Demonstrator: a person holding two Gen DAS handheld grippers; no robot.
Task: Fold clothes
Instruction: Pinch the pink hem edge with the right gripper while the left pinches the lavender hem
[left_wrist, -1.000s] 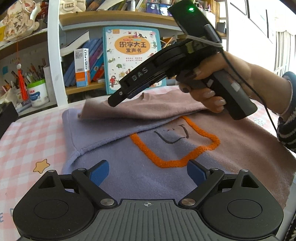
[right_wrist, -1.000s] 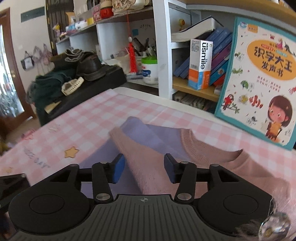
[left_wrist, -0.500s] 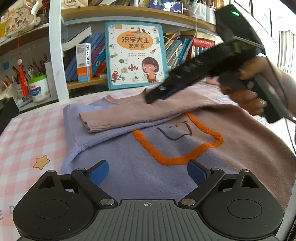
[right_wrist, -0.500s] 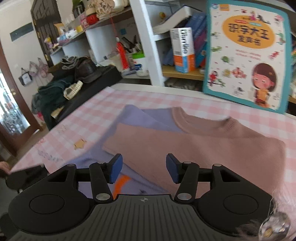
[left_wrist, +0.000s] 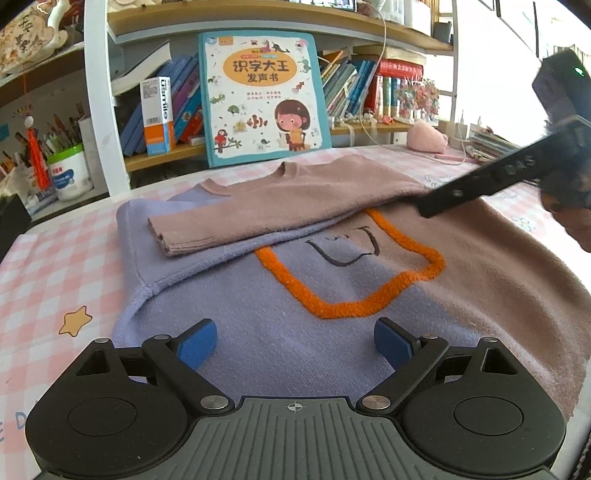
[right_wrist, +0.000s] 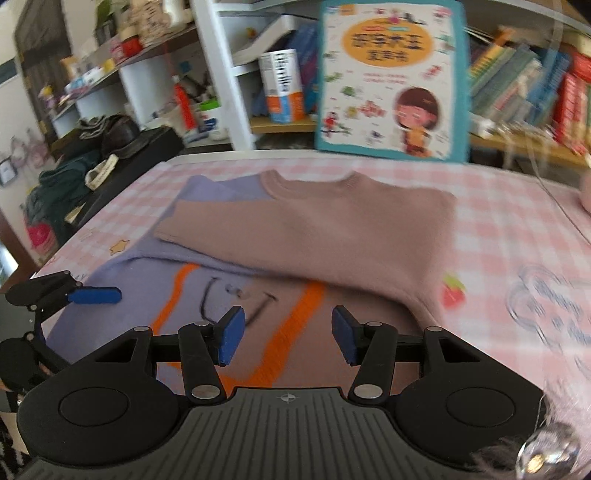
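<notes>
Sweater (left_wrist: 332, 280) lies flat on the pink checked tablecloth (left_wrist: 55, 258), in front of the bookshelf and the big picture book (left_wrist: 258, 96). Pink sleeve (left_wrist: 266, 210) is folded across the chest, cuff ending near the lilac shoulder; both sleeves look tucked in, so I judge the next step to be the body fold.

My right gripper (right_wrist: 284, 332) hangs over the lower front, jaws about half apart, nothing between them. My left gripper (left_wrist: 293, 341) sits low over the lilac side near the hem, jaws wide, empty – can't tell if the pads touch the knit.

How I'd do it: one gripper at each hem corner, pinch both layers, lift level, carry toward the collar (left_wrist: 284, 171), lay down without dragging. Keep the sleeve from sliding off – it only rests there.

Garment: soft thick knit, half lilac, half dusty pink, fuzzy orange outline (left_wrist: 354, 295) with a dark stitched mark inside. Ribbed collar. Lies fairly smooth, slight ridge at the lilac side seam
</notes>
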